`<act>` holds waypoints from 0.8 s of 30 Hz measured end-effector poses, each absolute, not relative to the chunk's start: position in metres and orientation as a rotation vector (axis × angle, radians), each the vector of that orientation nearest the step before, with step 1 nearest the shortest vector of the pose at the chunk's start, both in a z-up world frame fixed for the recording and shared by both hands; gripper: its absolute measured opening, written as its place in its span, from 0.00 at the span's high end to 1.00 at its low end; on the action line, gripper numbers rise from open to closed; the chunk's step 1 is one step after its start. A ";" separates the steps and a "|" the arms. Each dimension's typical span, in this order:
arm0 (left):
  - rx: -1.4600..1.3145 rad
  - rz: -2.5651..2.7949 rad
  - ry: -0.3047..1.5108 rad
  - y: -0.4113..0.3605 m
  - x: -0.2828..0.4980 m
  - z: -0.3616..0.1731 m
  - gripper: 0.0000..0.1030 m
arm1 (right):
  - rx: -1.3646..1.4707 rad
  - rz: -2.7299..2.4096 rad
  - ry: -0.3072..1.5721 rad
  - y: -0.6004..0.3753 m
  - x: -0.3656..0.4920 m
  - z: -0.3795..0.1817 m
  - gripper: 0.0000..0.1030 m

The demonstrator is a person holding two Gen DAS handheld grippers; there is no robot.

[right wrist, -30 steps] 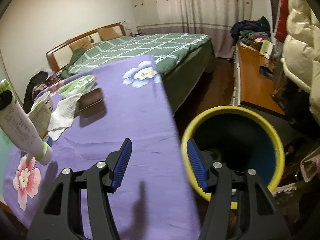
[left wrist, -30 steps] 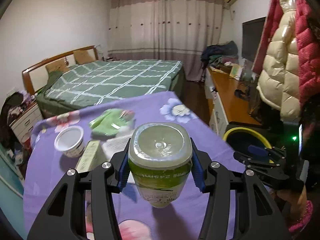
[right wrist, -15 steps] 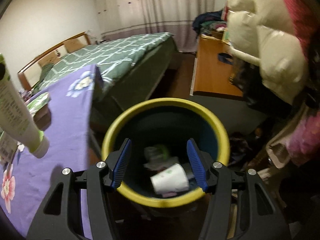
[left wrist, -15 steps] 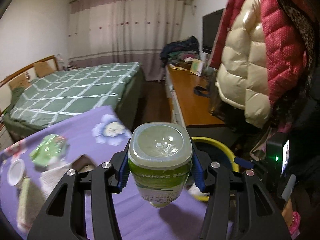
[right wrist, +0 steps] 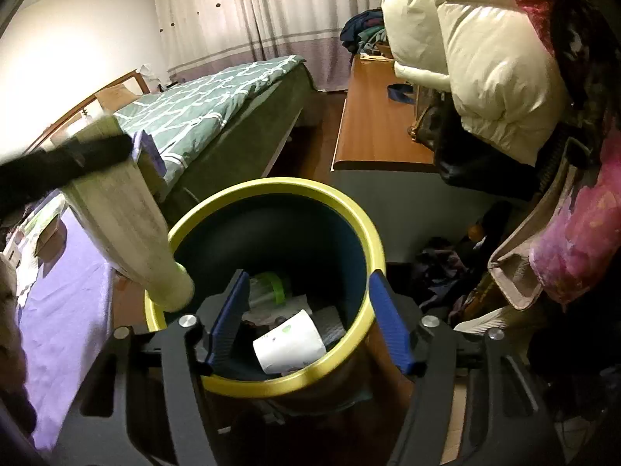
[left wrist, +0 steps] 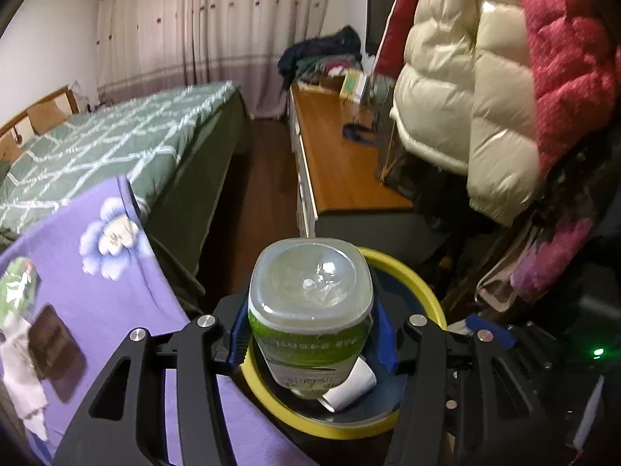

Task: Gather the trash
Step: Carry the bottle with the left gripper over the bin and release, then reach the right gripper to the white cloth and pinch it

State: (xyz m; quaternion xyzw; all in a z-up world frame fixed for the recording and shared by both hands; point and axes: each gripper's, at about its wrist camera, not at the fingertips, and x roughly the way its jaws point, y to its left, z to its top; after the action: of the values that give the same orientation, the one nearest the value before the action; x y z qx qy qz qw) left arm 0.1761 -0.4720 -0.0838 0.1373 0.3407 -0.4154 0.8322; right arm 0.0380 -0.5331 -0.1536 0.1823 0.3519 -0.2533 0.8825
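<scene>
A clear plastic bottle with a green label (left wrist: 310,310) is clamped base-forward in my left gripper (left wrist: 310,336), which is shut on it. The bottle hangs neck-down at the rim of the yellow-rimmed dark bin (left wrist: 411,283). In the right wrist view the same bottle (right wrist: 124,225) slants over the bin's left rim (right wrist: 271,186). My right gripper (right wrist: 308,318) hovers above the bin's near edge, its jaws opening with nothing between them. A white paper cup (right wrist: 289,343) and other scraps lie inside the bin.
The table with the purple flowered cloth (left wrist: 97,291) stands left of the bin, with a green wrapper (left wrist: 19,283), paper and a dark flat object on it. Beyond are a green bed (left wrist: 116,136) and a wooden desk (left wrist: 341,167). Puffy coats (left wrist: 465,97) hang close on the right.
My left gripper swung right with the bottle, from above the table to the bin's rim. My right gripper moved from the table edge to over the bin, and its jaws widened.
</scene>
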 end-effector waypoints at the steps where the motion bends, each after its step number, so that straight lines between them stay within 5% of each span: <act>1: 0.287 -0.873 0.725 -0.471 0.176 -0.087 0.47 | 0.380 -0.528 0.733 -0.533 0.038 -0.154 0.40; 4: 0.272 -0.857 0.721 -0.462 0.176 -0.088 0.35 | 0.377 -0.527 0.736 -0.533 0.039 -0.154 0.40; 24: 0.095 -0.508 0.626 -0.246 0.180 -0.043 0.20 | 0.281 -0.397 0.750 -0.468 0.078 -0.137 0.40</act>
State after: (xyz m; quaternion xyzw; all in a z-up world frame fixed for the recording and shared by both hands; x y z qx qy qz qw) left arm 0.1800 -0.2460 -0.0433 0.0464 0.3046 -0.2472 0.9187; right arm 0.0780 -0.4683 -0.1371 0.1357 0.3628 -0.1922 0.9017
